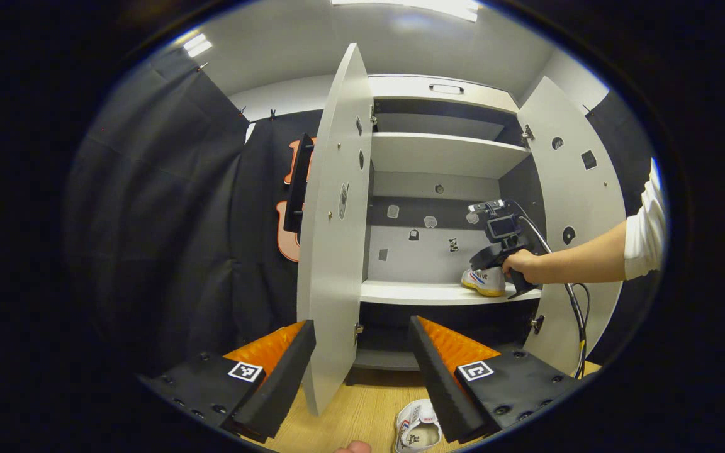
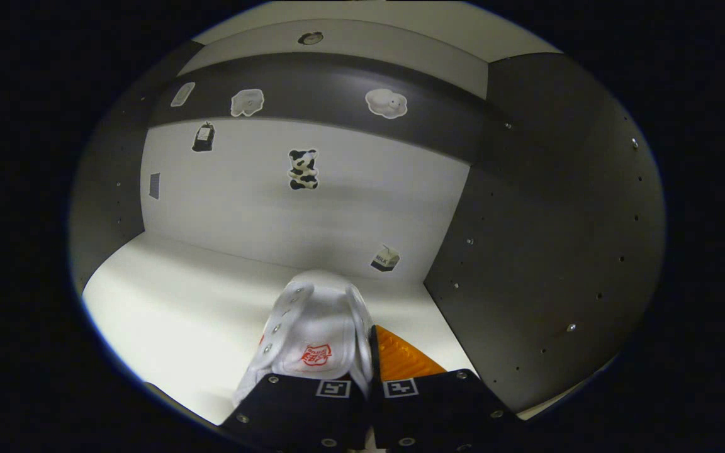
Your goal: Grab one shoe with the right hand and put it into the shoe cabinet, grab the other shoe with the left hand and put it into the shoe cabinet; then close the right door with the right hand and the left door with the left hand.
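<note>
A white shoe with a yellow sole rests on the right end of the cabinet's middle shelf. My right gripper, held by a person's hand, is down on it. In the right gripper view the jaws stand almost together on the right side wall of this shoe, so the right gripper is shut on it, close to the dark right wall. The second white shoe lies on the wooden floor just below my left gripper, which is open and holds nothing.
Both cabinet doors are swung open: the left door stands edge-on right in front of my left gripper, and the right door is behind the person's arm. A cable hangs from the right gripper. Stickers dot the back wall.
</note>
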A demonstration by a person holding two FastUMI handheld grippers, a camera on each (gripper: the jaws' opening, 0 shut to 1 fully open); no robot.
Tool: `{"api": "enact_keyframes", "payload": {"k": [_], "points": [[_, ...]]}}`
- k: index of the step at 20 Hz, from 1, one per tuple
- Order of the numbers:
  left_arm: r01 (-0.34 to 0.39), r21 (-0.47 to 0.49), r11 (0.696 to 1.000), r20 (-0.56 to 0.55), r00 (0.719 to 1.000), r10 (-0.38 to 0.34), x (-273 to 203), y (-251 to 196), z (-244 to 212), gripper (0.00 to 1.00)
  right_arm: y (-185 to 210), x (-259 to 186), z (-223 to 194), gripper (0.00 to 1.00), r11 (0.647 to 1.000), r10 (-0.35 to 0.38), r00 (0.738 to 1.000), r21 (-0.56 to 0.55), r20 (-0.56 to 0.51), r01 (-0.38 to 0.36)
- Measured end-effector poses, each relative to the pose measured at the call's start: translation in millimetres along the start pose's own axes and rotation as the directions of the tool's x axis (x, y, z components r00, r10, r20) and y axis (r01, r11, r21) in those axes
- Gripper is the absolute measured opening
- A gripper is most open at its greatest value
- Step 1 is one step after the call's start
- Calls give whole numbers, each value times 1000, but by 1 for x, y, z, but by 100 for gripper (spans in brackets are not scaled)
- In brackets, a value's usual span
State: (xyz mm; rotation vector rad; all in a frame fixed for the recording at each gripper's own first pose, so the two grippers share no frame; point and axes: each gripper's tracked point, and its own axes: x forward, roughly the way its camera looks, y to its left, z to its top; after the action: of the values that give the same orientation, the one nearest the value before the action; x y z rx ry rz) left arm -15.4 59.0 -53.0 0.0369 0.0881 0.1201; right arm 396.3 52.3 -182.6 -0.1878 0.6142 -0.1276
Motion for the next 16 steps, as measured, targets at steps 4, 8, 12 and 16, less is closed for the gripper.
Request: {"api": "enact_keyframes", "payload": {"k": [4, 8, 12, 16], "points": [[19, 4, 1000, 2, 1000, -19, 3, -6, 0, 96, -3, -14, 14, 35, 999, 22, 998, -50, 60, -19], [59, -2, 998, 0, 998, -59, 6, -20, -1, 94, -15, -42, 13, 77, 994, 46, 996, -98, 81, -38], [113, -1, 994, 5, 994, -113, 8, -39, 1, 97, -21, -60, -1, 82, 995, 84, 994, -51, 76, -81], [152, -11, 988, 0, 988, -152, 7, -53, -1, 96, -23, -60, -4, 90, 995, 101, 993, -25, 60, -99]]}}
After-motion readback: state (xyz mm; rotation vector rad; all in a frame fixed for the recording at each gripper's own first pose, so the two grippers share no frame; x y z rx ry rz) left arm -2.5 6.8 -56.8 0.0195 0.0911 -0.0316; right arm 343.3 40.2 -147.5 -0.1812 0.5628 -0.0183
